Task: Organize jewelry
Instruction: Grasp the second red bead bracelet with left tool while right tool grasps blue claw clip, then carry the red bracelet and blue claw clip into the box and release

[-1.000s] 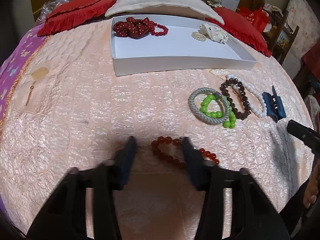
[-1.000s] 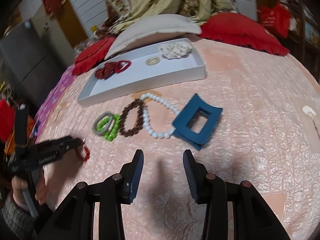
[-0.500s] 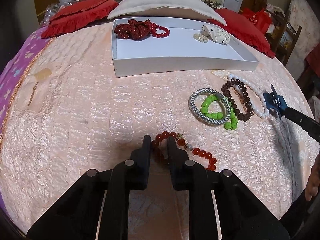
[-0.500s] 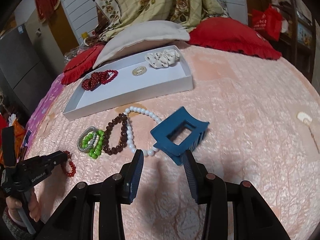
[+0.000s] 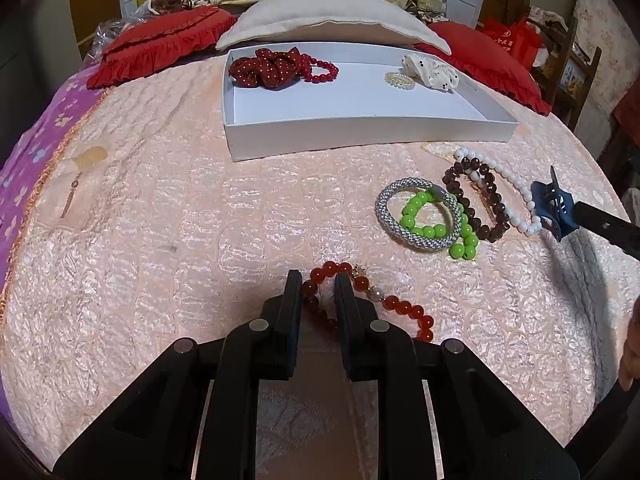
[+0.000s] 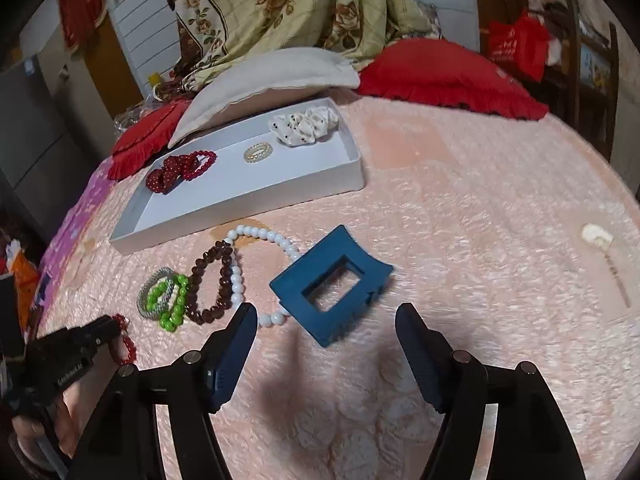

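My left gripper (image 5: 318, 280) is shut on an orange-red bead bracelet (image 5: 400, 306) that lies on the pink bedspread. My right gripper (image 6: 324, 320) is wide open just in front of a blue hair claw clip (image 6: 332, 284), its fingers on either side of it but not touching. Beside the clip lie a white pearl bracelet (image 6: 256, 236), a dark brown bead bracelet (image 6: 212, 284), a green bead bracelet (image 6: 176, 304) and a grey woven bangle (image 5: 416, 212). A white tray (image 5: 360, 136) farther back holds a red scrunchie (image 5: 268, 68), a red bead bracelet (image 5: 320, 72), a small pearl ring (image 5: 400, 80) and a white scrunchie (image 5: 432, 72).
Red cushions (image 6: 448, 72) and a beige pillow (image 5: 332, 20) lie behind the tray. A purple flowered cloth (image 5: 24, 160) covers the bed's left edge. A small cream hairpin (image 6: 600, 240) lies on the bedspread at the far right.
My left gripper closed on the orange-red bracelet. My right gripper moved up to the blue claw clip and opened wide.
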Available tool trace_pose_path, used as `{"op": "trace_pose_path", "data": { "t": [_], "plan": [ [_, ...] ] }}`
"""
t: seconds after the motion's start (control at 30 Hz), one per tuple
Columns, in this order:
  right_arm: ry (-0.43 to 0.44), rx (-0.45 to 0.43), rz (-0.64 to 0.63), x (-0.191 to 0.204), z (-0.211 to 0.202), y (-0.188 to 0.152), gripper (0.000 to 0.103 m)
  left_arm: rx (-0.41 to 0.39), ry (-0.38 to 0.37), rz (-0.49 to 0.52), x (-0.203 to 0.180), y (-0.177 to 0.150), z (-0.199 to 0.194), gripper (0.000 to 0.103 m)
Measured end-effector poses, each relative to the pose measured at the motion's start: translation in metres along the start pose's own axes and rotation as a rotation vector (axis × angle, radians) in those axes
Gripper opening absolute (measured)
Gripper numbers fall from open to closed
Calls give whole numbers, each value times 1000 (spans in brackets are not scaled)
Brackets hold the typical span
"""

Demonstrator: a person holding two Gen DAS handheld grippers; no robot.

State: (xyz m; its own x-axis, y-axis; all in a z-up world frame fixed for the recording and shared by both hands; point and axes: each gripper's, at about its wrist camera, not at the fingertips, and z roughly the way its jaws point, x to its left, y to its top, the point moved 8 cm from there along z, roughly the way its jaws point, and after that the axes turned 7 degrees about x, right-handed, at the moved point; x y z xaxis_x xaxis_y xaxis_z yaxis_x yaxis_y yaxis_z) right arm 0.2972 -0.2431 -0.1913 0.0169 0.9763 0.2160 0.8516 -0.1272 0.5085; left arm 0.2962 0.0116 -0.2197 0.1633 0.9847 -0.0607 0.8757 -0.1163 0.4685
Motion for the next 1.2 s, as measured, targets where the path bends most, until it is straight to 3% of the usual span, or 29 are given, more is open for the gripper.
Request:
{"op": "trace_pose_path", "data": {
  "t": [0.23, 0.3, 0.43, 0.93, 1.2],
  "plan": [
    [12, 18, 86, 1, 22, 10, 72, -2, -2, 0, -2, -1, 0, 7],
    [16, 4, 108, -2, 20, 12, 58, 11, -24, -19, -1, -1, -1, 7],
    [29, -1, 115, -6, 15, 12, 57, 28, -75, -65, 3, -2, -7, 6],
    [71, -109, 99, -2, -59, 10, 57, -107, -129, -105, 10, -1, -100, 6],
    [74, -148, 24, 19, -88, 18, 57, -159, -131, -80, 17, 16, -138, 6]
  ]
}}
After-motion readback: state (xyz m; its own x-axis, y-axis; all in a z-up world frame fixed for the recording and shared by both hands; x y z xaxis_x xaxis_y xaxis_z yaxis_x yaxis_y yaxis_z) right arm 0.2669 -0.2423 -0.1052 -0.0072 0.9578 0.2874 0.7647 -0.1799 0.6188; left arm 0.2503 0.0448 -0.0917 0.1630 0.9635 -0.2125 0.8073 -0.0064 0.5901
